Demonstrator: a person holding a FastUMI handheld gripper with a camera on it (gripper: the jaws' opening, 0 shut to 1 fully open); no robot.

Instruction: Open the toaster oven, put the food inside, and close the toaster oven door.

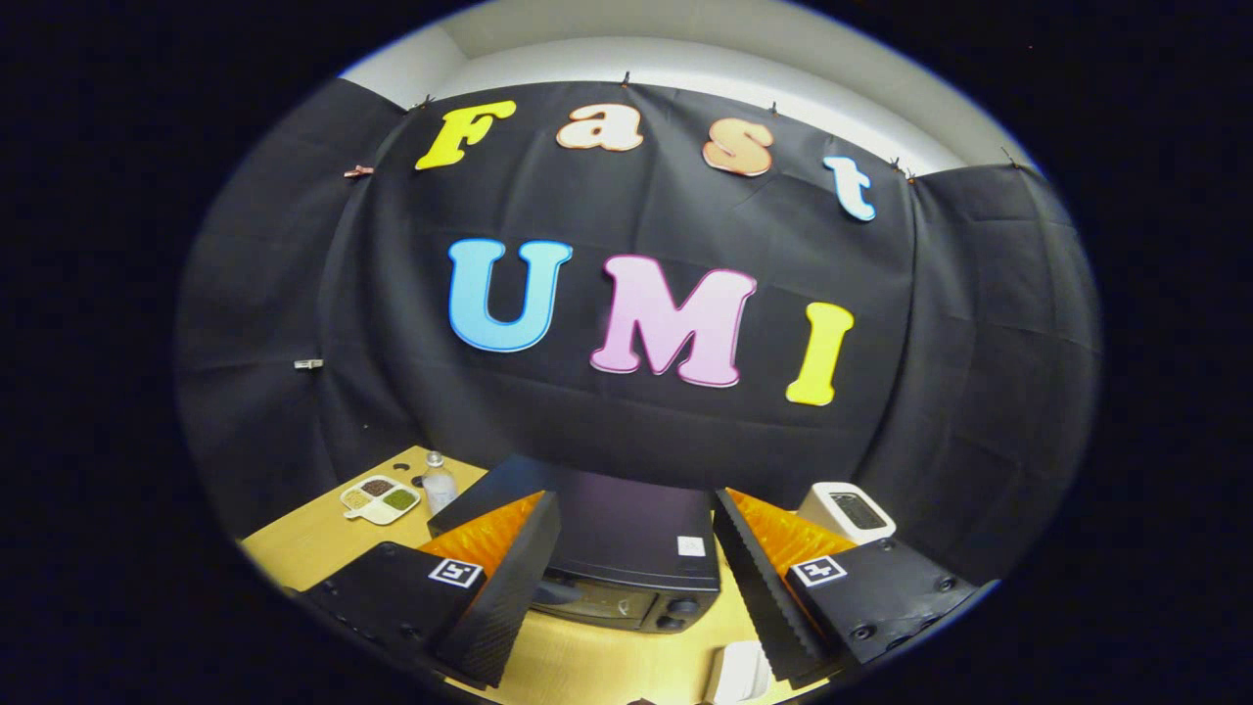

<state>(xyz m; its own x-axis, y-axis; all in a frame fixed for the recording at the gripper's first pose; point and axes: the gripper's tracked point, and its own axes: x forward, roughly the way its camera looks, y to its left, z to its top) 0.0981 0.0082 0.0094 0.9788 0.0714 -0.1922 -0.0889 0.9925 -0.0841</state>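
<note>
the toaster oven (626, 548) sits door-closed on the wooden table (313, 548) just ahead of our gripper (636, 587), whose fingers stand spread and empty, so from this high approach we judge they could miss the door handle.

Nothing readable here tbh. There's a square black-and-white marker (456, 573) on each spread finger of the gripper (634, 497), and the white sticker (691, 545) on the toaster oven (617, 539) is too tiny to read.
</note>
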